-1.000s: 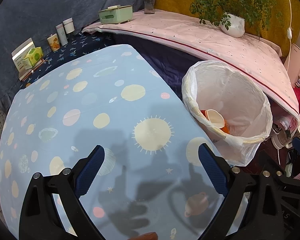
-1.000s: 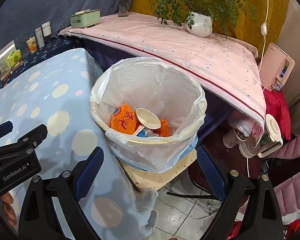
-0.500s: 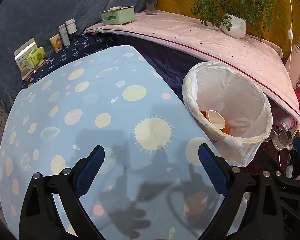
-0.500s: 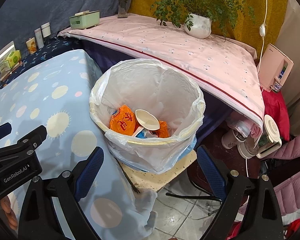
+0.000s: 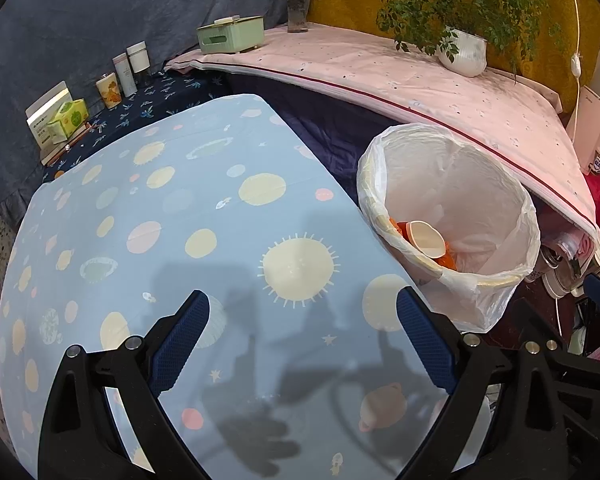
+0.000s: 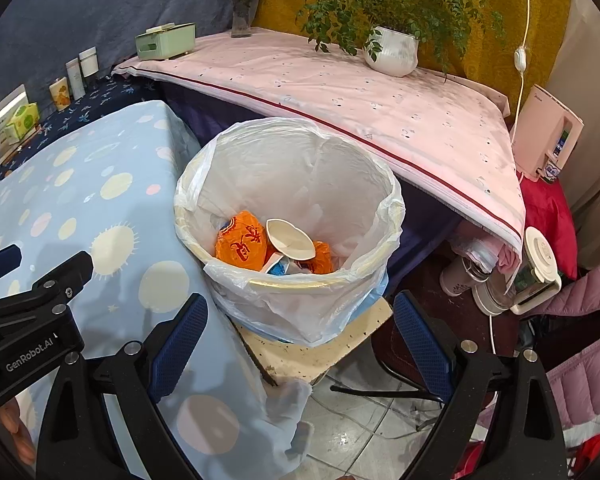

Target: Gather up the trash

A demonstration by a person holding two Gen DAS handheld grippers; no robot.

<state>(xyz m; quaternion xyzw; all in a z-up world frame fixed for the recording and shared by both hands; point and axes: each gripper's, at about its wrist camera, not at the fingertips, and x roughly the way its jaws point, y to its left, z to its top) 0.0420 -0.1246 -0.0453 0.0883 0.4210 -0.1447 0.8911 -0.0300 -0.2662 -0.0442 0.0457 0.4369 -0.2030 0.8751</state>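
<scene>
A table under a pale blue cloth [image 5: 148,216] printed with suns and planets fills most of the left wrist view. At its 2 o'clock edge stands the trash bin [image 6: 300,280], lined with a white plastic bag and set on a stool just beside the table. Behind both, from 11 to 3 o'clock, runs a pink-covered ledge [image 6: 372,108] carrying a white plant pot [image 6: 392,56], a green tissue box [image 6: 166,40] and a glass vase [image 6: 242,16].

The left gripper [image 5: 303,328] hangs over the bare cloth with its blue fingers spread wide and nothing between them. The right gripper [image 6: 300,332] hovers at the bin's 6 o'clock, jaws likewise parted and empty; the left tool's black body shows at its 9 o'clock.

The trash lies at the bin's bottom: an orange wrapper [image 6: 242,244] at 9 o'clock, a crushed white paper cup [image 6: 290,238] touching it at centre, and a blue scrap [image 6: 278,268] under the cup.
</scene>
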